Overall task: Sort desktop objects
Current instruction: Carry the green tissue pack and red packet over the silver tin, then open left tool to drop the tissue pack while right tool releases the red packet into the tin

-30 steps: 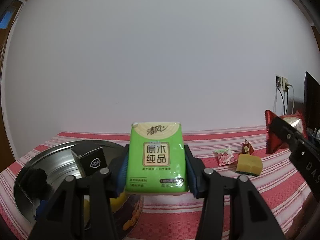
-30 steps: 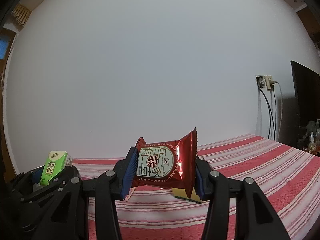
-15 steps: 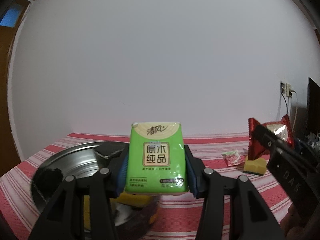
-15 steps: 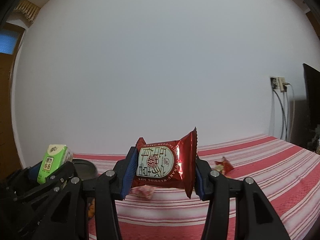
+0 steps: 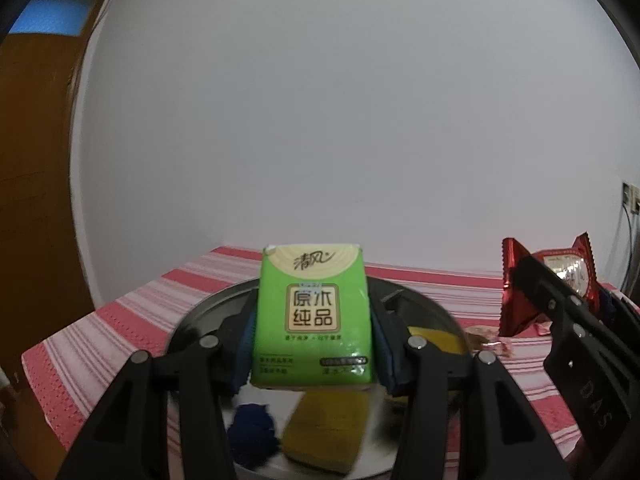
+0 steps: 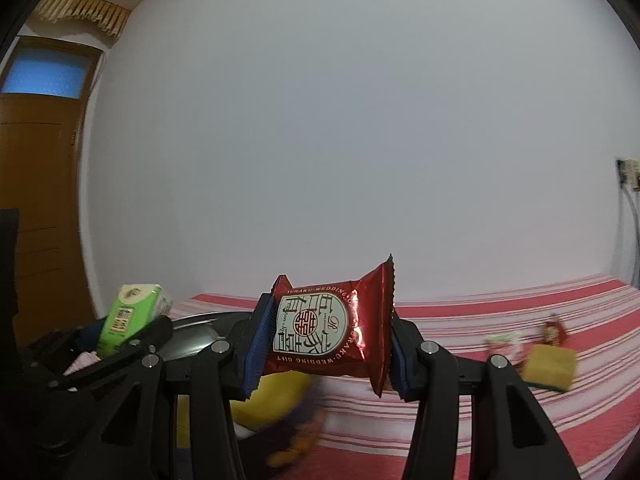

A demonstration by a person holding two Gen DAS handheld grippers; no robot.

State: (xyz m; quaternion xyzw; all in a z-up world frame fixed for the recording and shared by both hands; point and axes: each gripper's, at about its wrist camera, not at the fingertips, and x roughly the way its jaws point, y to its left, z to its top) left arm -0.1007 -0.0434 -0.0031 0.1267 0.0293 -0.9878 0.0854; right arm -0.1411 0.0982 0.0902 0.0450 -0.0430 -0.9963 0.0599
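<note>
The green tissue pack (image 5: 314, 316) is sitting clamped upright between the left gripper (image 5: 312, 346)'s partly closed jaws, now hanging directly over the round metal tray (image 5: 208, 312), where a second ago the tray lay off to its left. That is putting the pack in place for a drop. Beside it, the right gripper (image 6: 326, 344) is pinching the red snack packet (image 6: 332, 330) and swinging leftward too, leaving the yellow block (image 6: 550, 368) and small candies on the striped cloth (image 6: 480, 412) behind to its right.
</note>
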